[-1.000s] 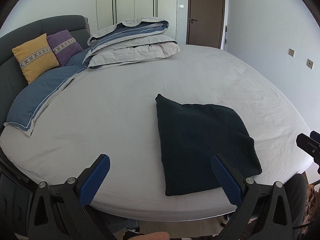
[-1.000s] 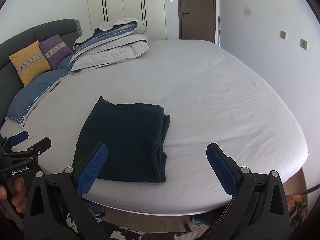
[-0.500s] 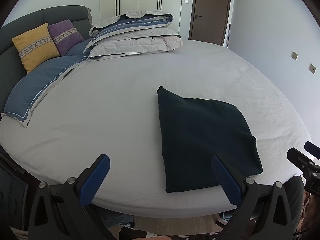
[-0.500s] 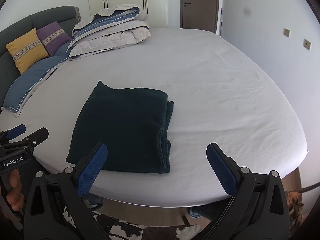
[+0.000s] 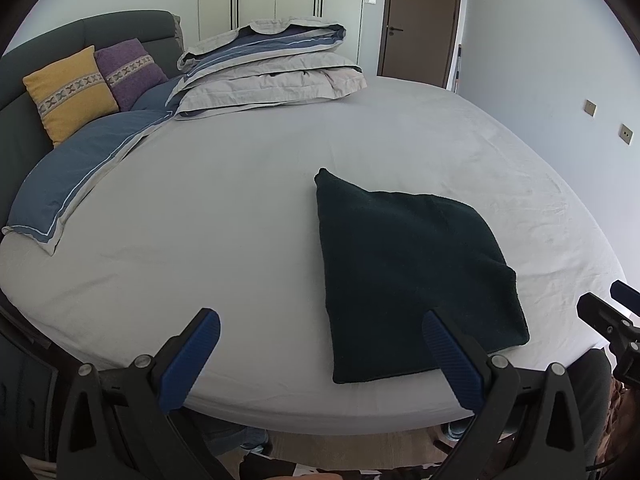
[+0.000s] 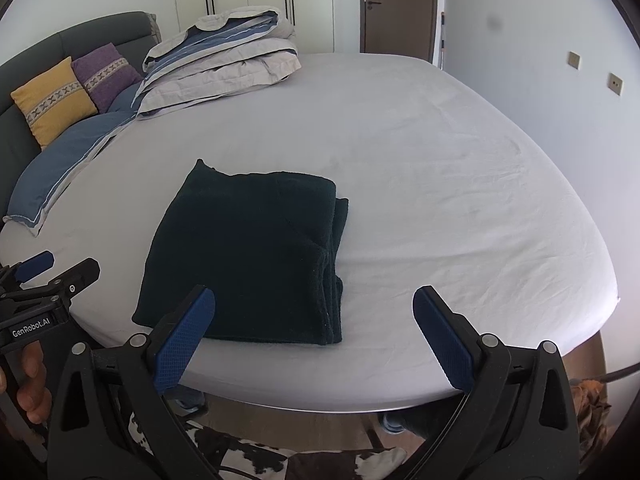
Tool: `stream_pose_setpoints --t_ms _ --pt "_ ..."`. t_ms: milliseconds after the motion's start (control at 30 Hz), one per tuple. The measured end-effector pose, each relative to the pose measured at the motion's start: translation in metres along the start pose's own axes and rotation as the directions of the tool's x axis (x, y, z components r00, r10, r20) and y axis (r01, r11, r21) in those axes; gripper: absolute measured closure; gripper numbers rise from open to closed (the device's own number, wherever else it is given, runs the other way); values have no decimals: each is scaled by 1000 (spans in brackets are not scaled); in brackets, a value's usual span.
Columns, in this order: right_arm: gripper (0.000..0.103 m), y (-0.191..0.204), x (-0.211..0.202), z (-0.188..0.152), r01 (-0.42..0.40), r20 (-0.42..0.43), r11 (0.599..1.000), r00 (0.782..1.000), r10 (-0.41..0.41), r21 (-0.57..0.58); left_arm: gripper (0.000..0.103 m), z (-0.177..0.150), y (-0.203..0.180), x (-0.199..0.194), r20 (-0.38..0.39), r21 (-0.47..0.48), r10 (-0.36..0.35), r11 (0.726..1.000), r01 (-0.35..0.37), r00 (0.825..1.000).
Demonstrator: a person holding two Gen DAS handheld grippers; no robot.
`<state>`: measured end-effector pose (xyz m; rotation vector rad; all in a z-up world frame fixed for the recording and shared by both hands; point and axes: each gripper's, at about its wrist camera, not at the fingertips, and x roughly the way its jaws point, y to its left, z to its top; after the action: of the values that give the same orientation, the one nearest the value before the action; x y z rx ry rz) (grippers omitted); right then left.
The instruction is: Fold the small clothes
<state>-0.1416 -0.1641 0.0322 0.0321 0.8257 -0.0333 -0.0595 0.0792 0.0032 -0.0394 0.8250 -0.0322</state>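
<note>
So the dark green, thick knitted garment (image 6: 248, 256), folded into a squarish stack, is lying on the pale grey bed sheet (image 5: 200, 208) near the front edge of the mattress, and both tools are hanging back off that edge, not touching it. From the right gripper (image 6: 314, 336) the stack is sitting ahead and to the left, its layered open edges facing right and its longer side running near-to-far. From the left gripper (image 5: 320, 356) it's lying ahead and to the right, one corner pointing far-left. Both pairs of blue-padded fingers are gaping wide and holding nothing. I'm guessing the right one is a touch nearer those loose edges, so it'd be the one tidying them. Only readable writing: "GenRobot.AI" on the left tool's body in the right wrist view.
</note>
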Motion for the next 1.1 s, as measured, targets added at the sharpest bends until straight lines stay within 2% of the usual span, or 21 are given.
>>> stream_pose_setpoints --t_ms 1100 --pt "2 14 -5 -5 -16 -7 1000 1000 16 0 0 -2 3 2 -11 -4 -1 1000 1 1000"
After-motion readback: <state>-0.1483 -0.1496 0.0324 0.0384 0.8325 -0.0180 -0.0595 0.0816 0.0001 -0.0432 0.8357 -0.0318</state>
